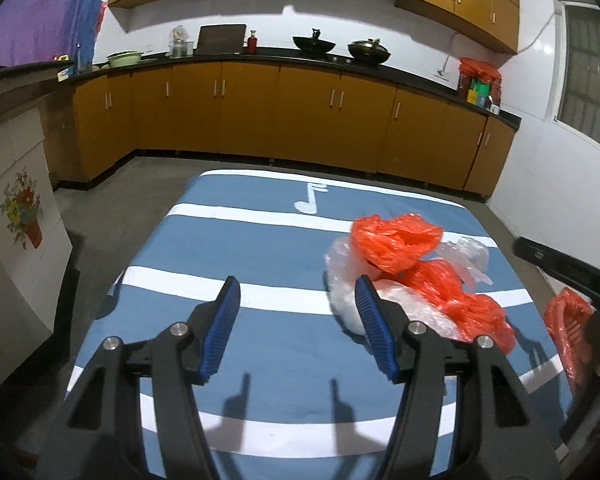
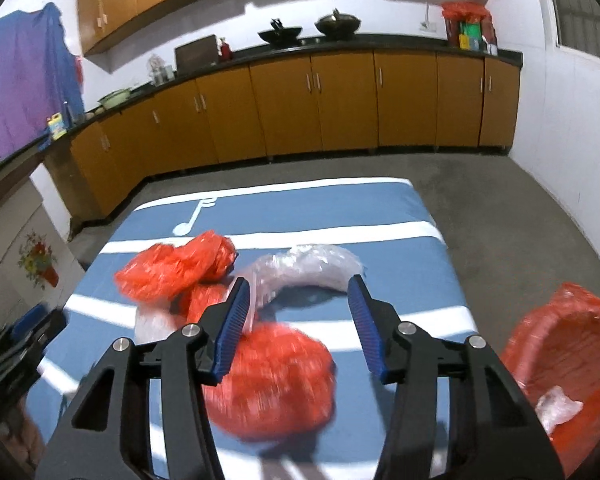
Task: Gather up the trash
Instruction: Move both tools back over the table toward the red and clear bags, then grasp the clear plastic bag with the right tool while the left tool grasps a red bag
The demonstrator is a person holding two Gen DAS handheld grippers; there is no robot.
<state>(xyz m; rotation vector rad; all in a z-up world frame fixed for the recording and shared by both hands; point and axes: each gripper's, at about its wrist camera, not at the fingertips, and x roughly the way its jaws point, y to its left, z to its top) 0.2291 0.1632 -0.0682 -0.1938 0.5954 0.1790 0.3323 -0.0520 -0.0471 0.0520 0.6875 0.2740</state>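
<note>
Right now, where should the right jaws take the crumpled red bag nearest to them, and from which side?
Probably from above, across the middle of the nearest red bag. It is a soft, rounded ball lying on the blue striped cloth, with no handle showing.

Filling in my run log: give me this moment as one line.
task: collect trash | left gripper: open, empty | right gripper: open over red plastic wad | red bin bag: beside table, open

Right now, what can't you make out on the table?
- Red crumpled bag, right wrist view: motion-blurred; contact with the right tongs unclear.
- Red-lined bin, right wrist view: cut off by the frame edge.
- Clear plastic, left wrist view: partly behind the left tongs.
</note>
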